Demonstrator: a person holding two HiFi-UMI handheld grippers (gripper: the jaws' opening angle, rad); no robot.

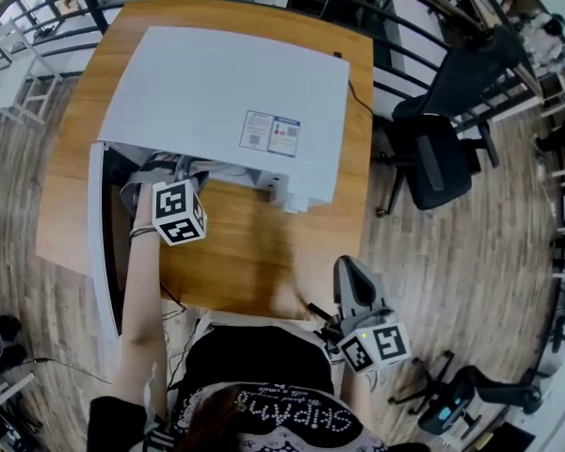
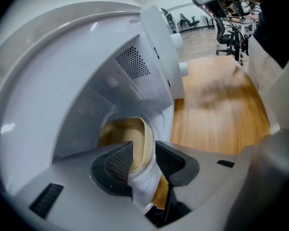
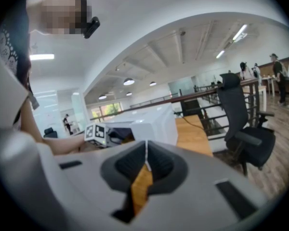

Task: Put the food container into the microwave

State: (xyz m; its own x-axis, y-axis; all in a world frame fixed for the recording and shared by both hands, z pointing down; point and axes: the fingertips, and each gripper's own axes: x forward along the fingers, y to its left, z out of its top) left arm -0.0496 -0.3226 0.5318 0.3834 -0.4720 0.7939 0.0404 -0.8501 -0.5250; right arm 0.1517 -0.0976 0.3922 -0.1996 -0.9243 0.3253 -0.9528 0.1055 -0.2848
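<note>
The white microwave [image 1: 226, 102] stands on a wooden table [image 1: 254, 252] with its door [image 1: 99, 243] swung open to the left. My left gripper [image 1: 174, 172] reaches into the opening, its marker cube just outside. In the left gripper view the left gripper [image 2: 143, 153] is shut on the rim of the white food container [image 2: 130, 136], which has tan food in it and sits inside the microwave cavity [image 2: 135, 64]. My right gripper [image 1: 347, 269] hangs near the table's front right edge, shut and empty, and the right gripper [image 3: 145, 159] points toward the microwave [image 3: 149, 124].
A black office chair [image 1: 433, 158] stands right of the table, behind a dark railing [image 1: 405, 26]. A power cord [image 1: 358, 97] runs off the microwave's right side. More chairs [image 1: 461, 394] are on the wood floor at lower right.
</note>
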